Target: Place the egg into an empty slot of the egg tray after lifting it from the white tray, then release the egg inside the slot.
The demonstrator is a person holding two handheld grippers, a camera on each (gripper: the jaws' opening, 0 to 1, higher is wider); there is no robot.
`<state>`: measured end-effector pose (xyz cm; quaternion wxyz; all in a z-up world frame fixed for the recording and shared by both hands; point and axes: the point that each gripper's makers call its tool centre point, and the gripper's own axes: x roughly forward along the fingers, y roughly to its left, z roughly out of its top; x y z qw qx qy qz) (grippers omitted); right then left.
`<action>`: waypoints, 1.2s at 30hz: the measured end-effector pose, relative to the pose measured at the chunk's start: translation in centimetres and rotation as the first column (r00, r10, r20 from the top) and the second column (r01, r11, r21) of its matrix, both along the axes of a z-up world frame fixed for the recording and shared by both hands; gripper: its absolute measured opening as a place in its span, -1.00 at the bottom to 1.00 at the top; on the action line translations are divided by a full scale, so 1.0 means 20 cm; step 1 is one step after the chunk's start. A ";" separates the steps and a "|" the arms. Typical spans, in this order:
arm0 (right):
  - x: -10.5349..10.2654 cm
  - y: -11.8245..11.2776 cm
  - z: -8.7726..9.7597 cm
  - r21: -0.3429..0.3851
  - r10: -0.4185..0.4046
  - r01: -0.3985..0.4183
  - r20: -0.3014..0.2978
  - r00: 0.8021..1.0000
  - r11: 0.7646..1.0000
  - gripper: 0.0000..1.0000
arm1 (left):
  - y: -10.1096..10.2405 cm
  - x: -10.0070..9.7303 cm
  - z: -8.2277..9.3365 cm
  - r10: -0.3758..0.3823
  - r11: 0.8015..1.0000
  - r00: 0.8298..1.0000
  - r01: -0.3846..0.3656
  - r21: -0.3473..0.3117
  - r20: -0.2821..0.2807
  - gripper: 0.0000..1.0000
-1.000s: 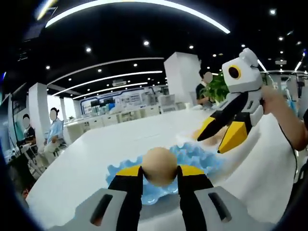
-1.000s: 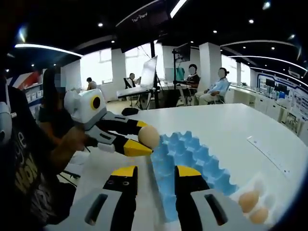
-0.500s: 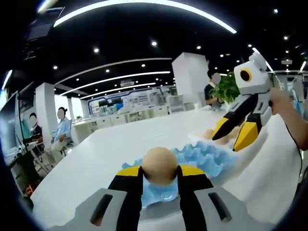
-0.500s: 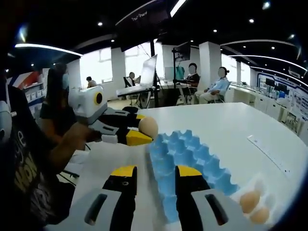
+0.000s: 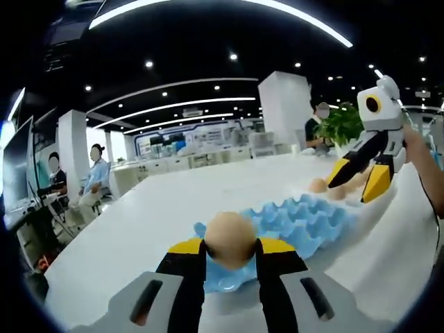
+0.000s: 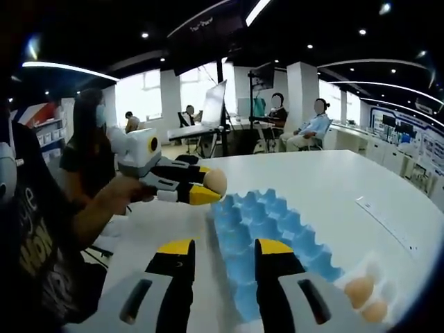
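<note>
Egg (image 5: 231, 238) sits pinched between the yellow-tipped jaws of my left gripper (image 5: 231, 250), its tan shell bulging above the tips. In the left gripper view I hold it above the near edge of the blue egg tray (image 5: 305, 218), which lies on the white desk (image 5: 159, 215) with its cups open. In the right gripper view the same left gripper (image 6: 208, 186) reaches in from the left, a hand (image 6: 121, 194) behind it, and the egg (image 6: 214, 181) hangs at the tray's far corner, over its edge rather than down in a cup. I cannot tell which slot lies beneath it.

My right gripper (image 6: 220, 250) has its jaws spread with nothing between them; the blue egg tray (image 6: 267, 232) shows through the gap. It hovers over the tray's near end. In the left gripper view the right gripper (image 5: 361, 177) hangs tilted beyond the tray's far side, jaws apart, just above two more eggs (image 5: 326, 186) lying past the tray.

Those spare eggs (image 6: 364, 295) lie in the white tray (image 6: 378, 267) at the near right corner of the desk in the right gripper view, just beside the blue tray's end.

Seated people (image 6: 298, 125) and a laptop stand are past the desk's far edge, with a green plant (image 5: 340, 125) beyond the other side.
</note>
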<state>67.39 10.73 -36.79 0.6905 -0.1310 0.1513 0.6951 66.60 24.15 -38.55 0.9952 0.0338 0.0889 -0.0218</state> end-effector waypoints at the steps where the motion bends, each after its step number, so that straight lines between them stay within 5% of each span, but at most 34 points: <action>1: 0.00 0.00 0.00 0.000 -0.001 0.001 -0.001 1.000 1.000 -0.29 | -0.01 0.00 0.00 -0.013 1.000 1.000 0.013 -0.019 0.002 -0.44; 20: 0.02 0.01 -0.06 -0.036 0.004 -0.004 0.002 1.000 0.999 -0.26 | 0.04 0.08 -0.16 -0.033 0.999 0.996 0.032 -0.015 -0.087 -0.44; 36: 0.02 0.00 -0.05 -0.036 0.006 -0.006 0.008 1.000 0.999 -0.26 | 0.00 0.05 -0.13 -0.018 0.998 0.996 0.014 -0.056 -0.083 -0.43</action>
